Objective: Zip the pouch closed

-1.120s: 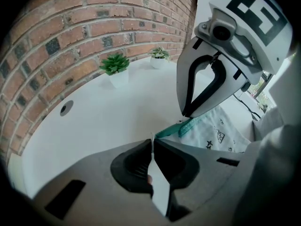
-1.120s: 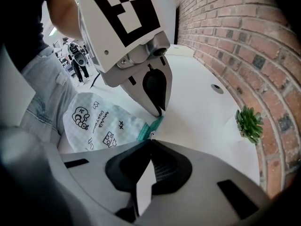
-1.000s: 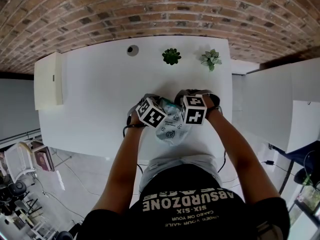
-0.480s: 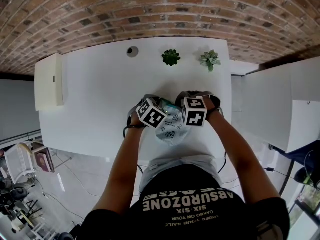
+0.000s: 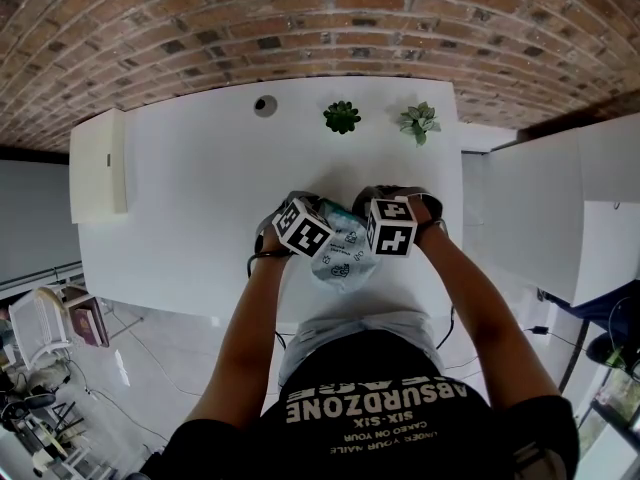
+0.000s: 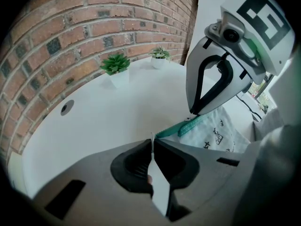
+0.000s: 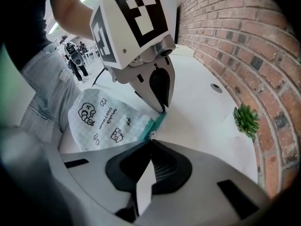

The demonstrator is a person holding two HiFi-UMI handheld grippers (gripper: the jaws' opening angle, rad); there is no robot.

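A pale checked pouch [image 5: 342, 256] with cartoon prints and a teal zipper [image 7: 154, 124] lies on the white table [image 5: 190, 198] near its front edge. My left gripper [image 6: 151, 138] is shut on the near end of the zipper tape [image 6: 165, 131]. From the right gripper view, the left gripper [image 7: 163, 110] stands steeply over that same end. My right gripper [image 7: 150, 138] is shut with the small metal zipper pull [image 7: 150, 134] at its tips. It also shows in the left gripper view, where the right gripper [image 6: 193, 113] touches the tape a short way along. Both marker cubes hide the tips in the head view.
Two small potted plants [image 5: 342, 116] [image 5: 421, 120] stand at the table's far edge by the brick wall, with a round cable hole [image 5: 265, 102] to their left. A white cabinet [image 5: 97, 163] adjoins the table's left side. The person's body is at the front edge.
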